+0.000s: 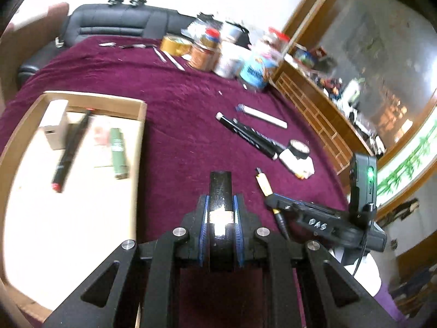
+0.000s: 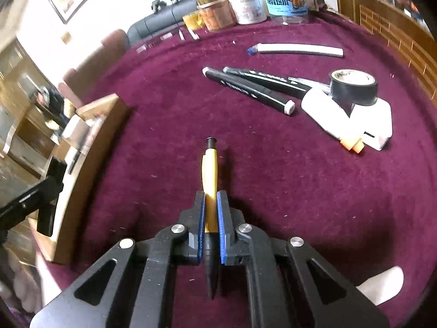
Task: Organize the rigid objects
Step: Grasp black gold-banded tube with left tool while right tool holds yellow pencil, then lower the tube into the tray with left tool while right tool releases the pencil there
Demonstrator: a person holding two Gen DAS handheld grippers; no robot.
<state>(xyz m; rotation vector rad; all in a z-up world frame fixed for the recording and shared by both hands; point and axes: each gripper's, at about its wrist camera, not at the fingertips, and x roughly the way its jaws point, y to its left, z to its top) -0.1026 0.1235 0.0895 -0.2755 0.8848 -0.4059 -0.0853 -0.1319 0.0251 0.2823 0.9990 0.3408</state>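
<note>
My left gripper (image 1: pixel 220 213) is shut on a black bar-shaped object with a white label (image 1: pixel 220 191), held over the purple cloth just right of the cardboard box (image 1: pixel 140 136). The box holds a black-and-red marker (image 1: pixel 69 150), a green tube (image 1: pixel 118 153) and a beige block (image 1: pixel 56 123). My right gripper (image 2: pixel 210 210) is shut on a yellow pen with a black tip (image 2: pixel 209 175), above the cloth; it also shows in the left wrist view (image 1: pixel 275 205). Two black markers (image 2: pixel 248 88), a white stick (image 2: pixel 297 49), a black tape roll (image 2: pixel 353 86) and a white device (image 2: pixel 347 117) lie on the cloth.
Jars, a tape roll and containers (image 2: pixel 245 2) stand along the table's far edge. A black sofa (image 1: pixel 117 22) is behind the table. A wooden cabinet (image 1: pixel 322 104) runs along the right. The box's corner (image 2: pixel 109 109) is at the left in the right wrist view.
</note>
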